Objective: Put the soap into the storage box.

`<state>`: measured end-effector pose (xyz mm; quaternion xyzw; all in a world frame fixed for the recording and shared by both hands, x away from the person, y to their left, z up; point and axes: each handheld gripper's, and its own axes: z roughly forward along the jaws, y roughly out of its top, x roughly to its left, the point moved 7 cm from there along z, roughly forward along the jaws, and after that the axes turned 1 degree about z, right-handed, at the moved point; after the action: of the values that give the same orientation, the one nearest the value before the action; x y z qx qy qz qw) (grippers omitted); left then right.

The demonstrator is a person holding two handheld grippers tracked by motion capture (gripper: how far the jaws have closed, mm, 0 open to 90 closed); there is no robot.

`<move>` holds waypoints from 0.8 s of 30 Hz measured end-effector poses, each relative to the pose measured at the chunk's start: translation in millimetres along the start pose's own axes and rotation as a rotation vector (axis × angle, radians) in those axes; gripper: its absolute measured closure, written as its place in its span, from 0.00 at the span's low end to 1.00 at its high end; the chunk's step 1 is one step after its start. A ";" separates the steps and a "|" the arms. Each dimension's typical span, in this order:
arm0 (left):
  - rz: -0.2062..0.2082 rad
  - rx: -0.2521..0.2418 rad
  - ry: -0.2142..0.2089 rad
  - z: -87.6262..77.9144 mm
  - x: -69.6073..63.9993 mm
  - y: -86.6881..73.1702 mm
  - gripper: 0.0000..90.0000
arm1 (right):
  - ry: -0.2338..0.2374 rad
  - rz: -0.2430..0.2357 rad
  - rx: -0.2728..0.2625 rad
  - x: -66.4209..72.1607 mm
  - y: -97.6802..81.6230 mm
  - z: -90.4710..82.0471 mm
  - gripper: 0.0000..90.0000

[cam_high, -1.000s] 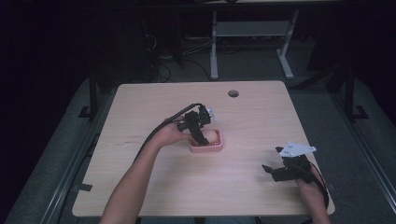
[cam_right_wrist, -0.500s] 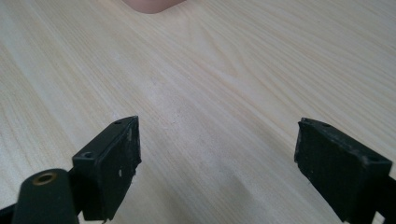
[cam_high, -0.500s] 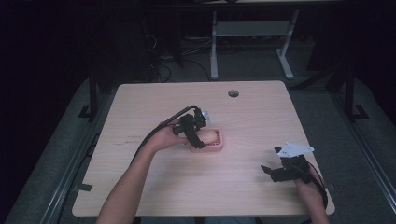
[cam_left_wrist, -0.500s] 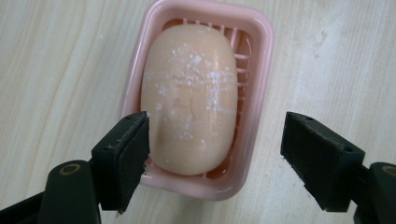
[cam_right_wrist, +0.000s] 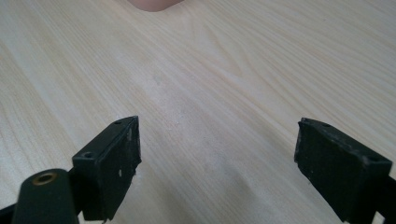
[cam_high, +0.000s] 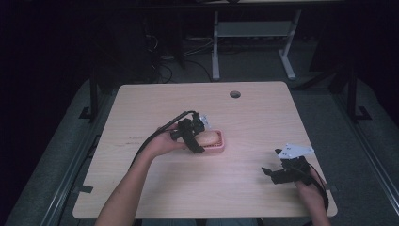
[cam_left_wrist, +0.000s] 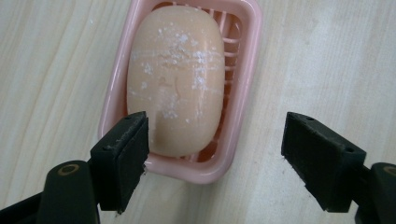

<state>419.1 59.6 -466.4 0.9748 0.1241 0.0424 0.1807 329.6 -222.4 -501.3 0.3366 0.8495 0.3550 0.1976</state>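
On the pale wooden table (cam_high: 141, 188), left of centre, the left gripper (cam_high: 194, 136) hovered with its jaws spread wide above a pink soap dish (cam_left_wrist: 243, 88) that held a peach-coloured bar of soap (cam_left_wrist: 175, 79), its top flecked with white; seen through the left gripper view, one jaw stood over the dish's near corner and the other over bare wood beside it, neither visibly touching the soap. Well apart, near the table's right front edge, the right gripper (cam_high: 282, 173) lay low over the wood, its jaws likewise parted and holding nothing; a pink edge showed at the top of its own view.

The risk, as judged from this pose, lay in the off-centre stance; were the jaws to close as they stood, they would probably catch the dish's rim rather than the bar, tipping or sliding the light dish across the smooth wood; the rounded soap also looked liable to squirt from a pinch at its narrow end, and no second gripper stood near enough to steady anything.

Compared with the high view a second before, the left hand (cam_high: 162, 143) had drawn back toward the person and slightly leftward, so that the soap, previously covered by the gripper, was exposed in its dish; the dish had kept its place; the right gripper had not visibly moved.
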 end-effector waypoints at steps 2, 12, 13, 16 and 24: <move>0.002 -0.003 0.003 -0.6 -0.7 -0.6 0.25 | -0.001 -0.009 0.002 -0.3 0.0 0.6 0.15; -0.011 -0.016 0.003 -3.6 -6.7 -8.8 0.25 | 0.000 -0.005 0.009 1.8 0.0 2.0 0.16; -0.013 -0.017 0.007 -3.7 -7.0 -9.6 0.25 | 0.000 -0.004 0.009 1.8 -0.1 2.2 0.15; -0.005 -0.009 0.009 -5.6 -8.4 -12.4 0.25 | -0.001 -0.002 0.012 2.1 -0.4 2.5 0.15; -0.027 -0.020 0.006 -7.5 -10.6 -25.7 0.25 | -0.004 0.003 0.015 1.1 -1.6 1.9 0.15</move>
<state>402.1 82.6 -469.1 0.9710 0.1374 0.0442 0.1907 329.3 -221.6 -503.9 0.3402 0.8512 0.3481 0.1964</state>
